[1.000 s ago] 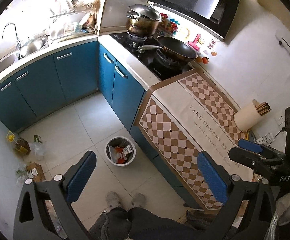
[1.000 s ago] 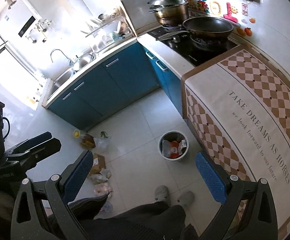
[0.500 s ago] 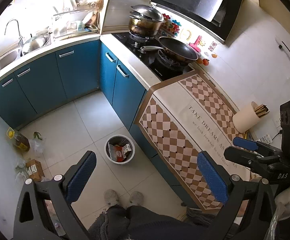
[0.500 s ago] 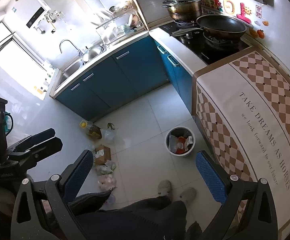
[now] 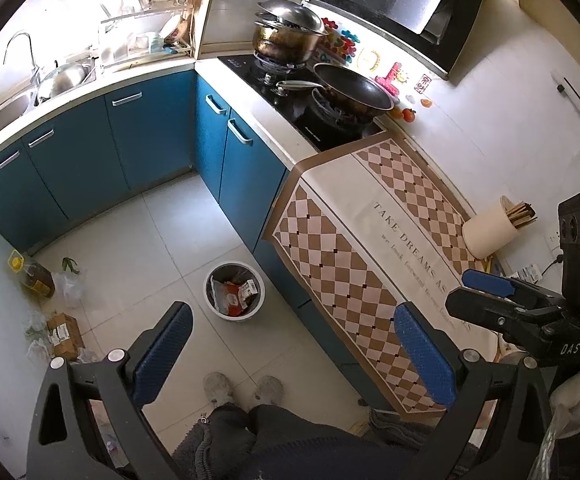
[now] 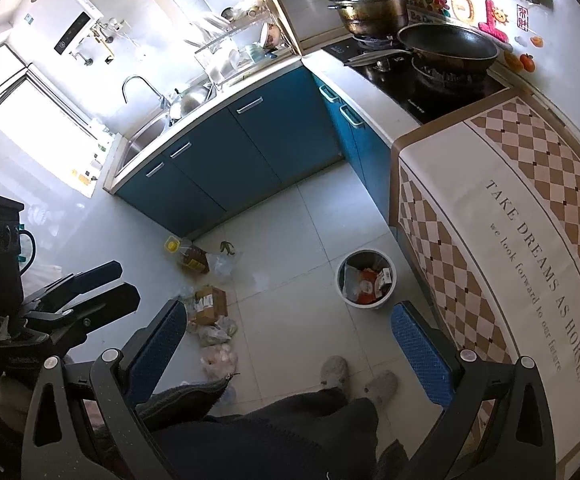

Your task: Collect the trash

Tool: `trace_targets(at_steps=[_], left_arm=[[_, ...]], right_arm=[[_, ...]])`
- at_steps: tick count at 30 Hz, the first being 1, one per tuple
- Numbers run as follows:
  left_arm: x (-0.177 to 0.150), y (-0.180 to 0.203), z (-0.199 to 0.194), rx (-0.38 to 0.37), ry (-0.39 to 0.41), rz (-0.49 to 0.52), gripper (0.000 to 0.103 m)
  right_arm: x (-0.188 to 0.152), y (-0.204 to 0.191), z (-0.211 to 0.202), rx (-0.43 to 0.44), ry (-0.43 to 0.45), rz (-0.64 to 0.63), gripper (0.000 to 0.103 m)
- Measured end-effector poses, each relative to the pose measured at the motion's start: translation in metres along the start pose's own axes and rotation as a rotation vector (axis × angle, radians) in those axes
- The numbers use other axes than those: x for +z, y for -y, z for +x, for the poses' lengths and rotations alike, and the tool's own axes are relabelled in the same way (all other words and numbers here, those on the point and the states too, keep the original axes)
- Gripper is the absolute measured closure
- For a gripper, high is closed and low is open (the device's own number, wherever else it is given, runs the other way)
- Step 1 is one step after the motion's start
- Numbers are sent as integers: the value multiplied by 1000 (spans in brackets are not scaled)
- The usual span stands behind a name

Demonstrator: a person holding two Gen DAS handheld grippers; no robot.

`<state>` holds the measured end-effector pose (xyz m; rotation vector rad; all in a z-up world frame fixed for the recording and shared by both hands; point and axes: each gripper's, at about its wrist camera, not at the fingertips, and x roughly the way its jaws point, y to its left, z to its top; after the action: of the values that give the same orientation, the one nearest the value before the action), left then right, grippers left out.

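A round grey trash bin (image 5: pixel 234 293) with wrappers inside stands on the tiled floor beside the blue cabinets; it also shows in the right wrist view (image 6: pixel 366 279). My left gripper (image 5: pixel 290 354) is open and empty, high above the floor. My right gripper (image 6: pixel 288 350) is open and empty too, and shows at the right in the left wrist view (image 5: pixel 490 292). Loose litter lies by the left wall: a cardboard box (image 6: pixel 211 304), crumpled plastic bags (image 6: pixel 214 334) and an oil bottle (image 6: pixel 188 256).
A checked cloth (image 5: pixel 374 240) covers the counter on the right, with a chopstick holder (image 5: pixel 490 232). A pan (image 5: pixel 350 88) and a pot (image 5: pixel 286 36) sit on the stove. A sink (image 6: pixel 150 132) is at the back left. My feet (image 5: pixel 242 388) stand below.
Both views have drifted slightly, so the bin and floor litter sit a little lower and to the right in frame. Both grippers stay open and empty.
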<state>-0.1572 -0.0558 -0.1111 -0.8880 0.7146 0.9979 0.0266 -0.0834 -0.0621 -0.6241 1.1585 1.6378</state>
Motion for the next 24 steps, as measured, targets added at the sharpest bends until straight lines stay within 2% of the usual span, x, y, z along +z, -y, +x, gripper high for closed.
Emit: trace_targets(at_steps=[24], left_arm=[[2, 15, -1, -31, 9, 15, 0]], right_arm=[[-10, 12, -15, -5, 16, 27, 0]])
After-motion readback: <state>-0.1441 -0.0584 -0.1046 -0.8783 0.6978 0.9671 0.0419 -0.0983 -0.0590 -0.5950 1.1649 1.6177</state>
